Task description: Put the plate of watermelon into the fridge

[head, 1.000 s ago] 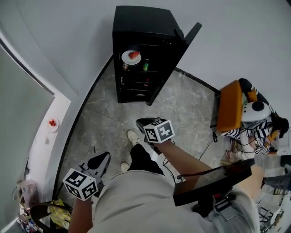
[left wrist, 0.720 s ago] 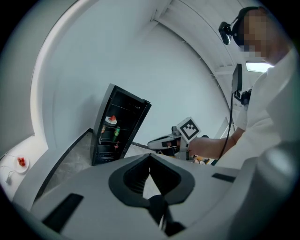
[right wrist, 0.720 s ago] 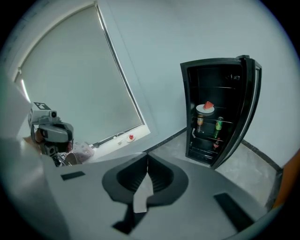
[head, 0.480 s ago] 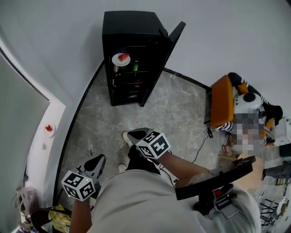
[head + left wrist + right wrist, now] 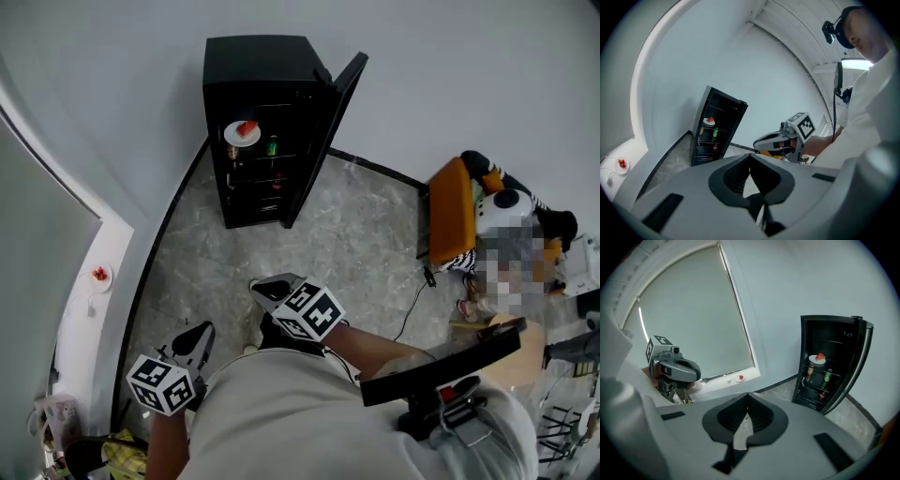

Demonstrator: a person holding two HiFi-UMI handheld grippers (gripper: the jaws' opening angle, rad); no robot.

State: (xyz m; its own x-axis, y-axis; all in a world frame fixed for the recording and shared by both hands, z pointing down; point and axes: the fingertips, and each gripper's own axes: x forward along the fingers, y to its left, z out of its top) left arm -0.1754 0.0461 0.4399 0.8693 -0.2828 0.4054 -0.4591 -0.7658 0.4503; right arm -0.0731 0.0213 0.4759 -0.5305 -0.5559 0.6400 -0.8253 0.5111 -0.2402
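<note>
Already the plate (image 5: 242,132) sits inside the open fridge (image 5: 258,58). Left gripper (image 5: 750,155) and right gripper (image 5: 747,394) jaws are pressed together, empty.

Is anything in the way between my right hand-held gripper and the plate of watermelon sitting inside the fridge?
Nothing visible. The fridge door stands open, swung to the right, and only bare floor lies between the right hand-held gripper and the plate of watermelon on its shelf in the fridge.
</note>
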